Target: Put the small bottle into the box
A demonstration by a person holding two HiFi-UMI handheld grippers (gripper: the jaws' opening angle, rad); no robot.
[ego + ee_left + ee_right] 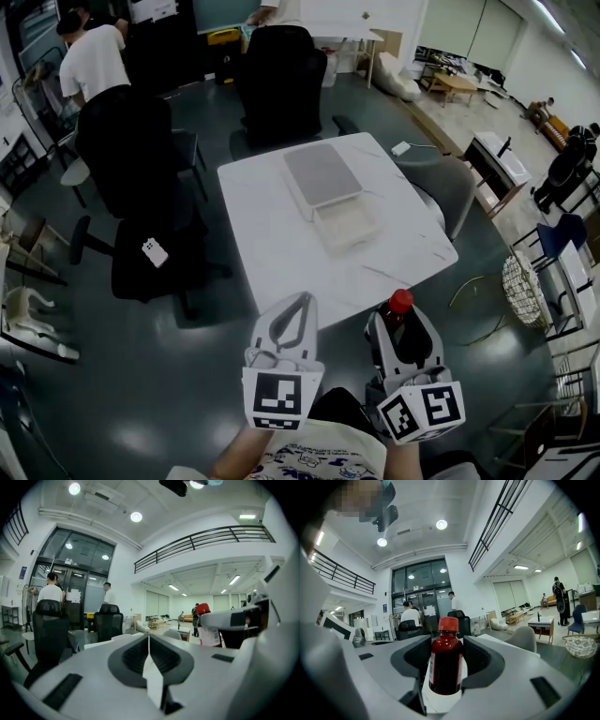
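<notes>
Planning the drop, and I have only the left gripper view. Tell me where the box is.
Observer: The box sits open on the white table, with a flat grey piece just beyond it.
Operator: Report the right gripper's hold.
Observer: The right gripper is shut on the small bottle, which is upright, red cap up.
Operator: Say whether it is over the box.
Observer: No; the head view shows it by the table's near edge, with the box farther ahead.
</notes>
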